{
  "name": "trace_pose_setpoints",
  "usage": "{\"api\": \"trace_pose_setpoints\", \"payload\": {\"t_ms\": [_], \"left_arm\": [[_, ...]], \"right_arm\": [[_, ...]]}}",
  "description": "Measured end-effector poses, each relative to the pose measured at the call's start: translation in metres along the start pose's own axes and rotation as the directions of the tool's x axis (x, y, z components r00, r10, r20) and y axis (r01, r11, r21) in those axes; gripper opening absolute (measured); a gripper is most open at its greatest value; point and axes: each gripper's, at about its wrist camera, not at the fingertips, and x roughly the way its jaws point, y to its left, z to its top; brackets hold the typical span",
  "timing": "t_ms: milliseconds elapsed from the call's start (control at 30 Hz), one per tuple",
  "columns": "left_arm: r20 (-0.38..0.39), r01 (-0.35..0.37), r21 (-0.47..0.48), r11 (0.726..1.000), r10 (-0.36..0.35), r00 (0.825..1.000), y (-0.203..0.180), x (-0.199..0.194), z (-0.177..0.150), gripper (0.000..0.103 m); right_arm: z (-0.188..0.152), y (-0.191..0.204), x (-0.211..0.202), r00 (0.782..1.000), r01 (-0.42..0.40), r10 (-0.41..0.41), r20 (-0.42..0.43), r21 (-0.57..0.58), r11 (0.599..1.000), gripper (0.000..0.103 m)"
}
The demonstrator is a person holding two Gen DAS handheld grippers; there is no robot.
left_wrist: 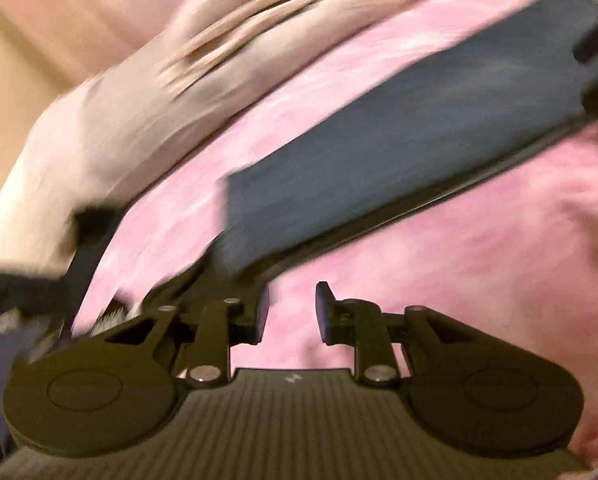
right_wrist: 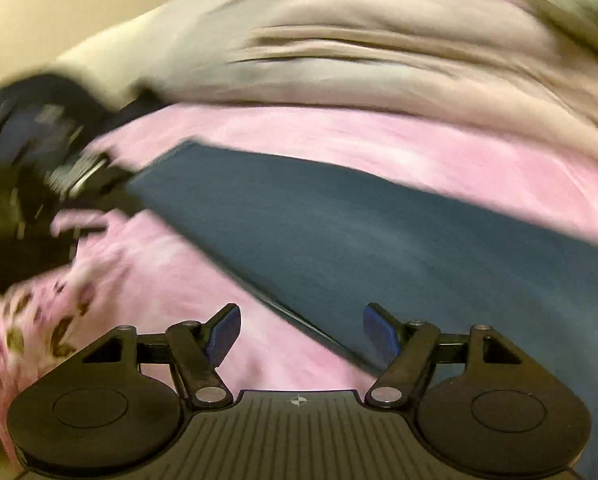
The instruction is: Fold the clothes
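Both views badly smeared, so detail limited. Left gripper (left_wrist: 291, 312) parted a little, nothing but pink sheet (left_wrist: 439, 264) showing in the gap. Right gripper (right_wrist: 301, 334) spread wide, also empty, hanging over the near edge of the folded blue garment (right_wrist: 339, 236). No cloth pinched by either.

Blue garment lying flat as a long strip across the pink sheet, one square end near the left gripper in the left view, near edge dark and layered. Beige blanket (right_wrist: 379, 60) bunched behind it, well clear of the strip, with a band of pink between.

Risks, as judged from here:

- Closing too early with the left gripper, given the narrow gap: likely to catch only the top layer of the strip, or none, and drag the fold open.
- Closing the right gripper on the near edge while tilted: likely to pinch pink sheet along with the garment, so lifting pulls the bedding up and skews the strip.
- Grabbing at unequal points along the strip: next fold crooked, ends not meeting.
- Soft sheet under the cloth: little resistance for sliding a finger under, so edges apt to bunch instead of lifting cleanly.
- Fast approach, to go by the blur: easy to overshoot the edge and ruffle what is folded already.
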Motion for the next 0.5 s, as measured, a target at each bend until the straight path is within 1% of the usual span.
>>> {"api": "trace_pose_setpoints", "payload": {"t_ms": [33, 100, 133, 200, 300, 333, 367, 400, 500], "left_arm": [[-0.014, -0.010, -0.037, 0.999, 0.009, 1.000, 0.015, 0.003, -0.010, 0.023], [-0.040, -0.017, -0.112, 0.994, 0.012, 0.999, 0.042, 0.012, -0.032, 0.024], [-0.053, -0.020, -0.149, 0.989, 0.013, 0.999, 0.055, 0.016, -0.043, 0.024], [-0.060, -0.011, -0.208, 0.978, -0.002, 0.998, 0.069, 0.024, -0.057, 0.025], [-0.048, 0.013, -0.274, 0.962, -0.027, 0.998, 0.082, 0.031, -0.072, 0.025], [-0.037, 0.024, -0.290, 0.957, -0.036, 0.999, 0.085, 0.033, -0.074, 0.025], [-0.023, 0.036, -0.304, 0.952, -0.045, 0.999, 0.085, 0.032, -0.077, 0.027], [-0.013, 0.045, -0.314, 0.948, -0.052, 0.999, 0.086, 0.033, -0.077, 0.029], [0.006, 0.070, -0.337, 0.939, -0.072, 0.997, 0.085, 0.037, -0.080, 0.030]], "right_arm": [[0.008, 0.019, 0.015, 1.000, -0.011, 0.011, 0.002, -0.073, 0.997, 0.072], [0.025, 0.056, 0.046, 1.000, -0.030, 0.030, -0.004, -0.209, 0.977, 0.072], [0.030, 0.073, 0.062, 0.999, -0.035, 0.034, -0.008, -0.270, 0.962, 0.072], [0.038, 0.102, 0.093, 0.999, -0.037, 0.033, -0.019, -0.383, 0.923, 0.072], [0.046, 0.135, 0.134, 1.000, -0.020, 0.007, -0.027, -0.522, 0.852, 0.071], [0.048, 0.142, 0.147, 1.000, -0.009, -0.007, -0.026, -0.560, 0.828, 0.062], [0.051, 0.150, 0.159, 0.999, 0.002, -0.021, -0.025, -0.597, 0.802, 0.057], [0.053, 0.157, 0.171, 0.999, 0.012, -0.035, -0.023, -0.633, 0.774, 0.055], [0.056, 0.172, 0.198, 0.996, 0.051, -0.084, -0.008, -0.733, 0.679, 0.055]]}}
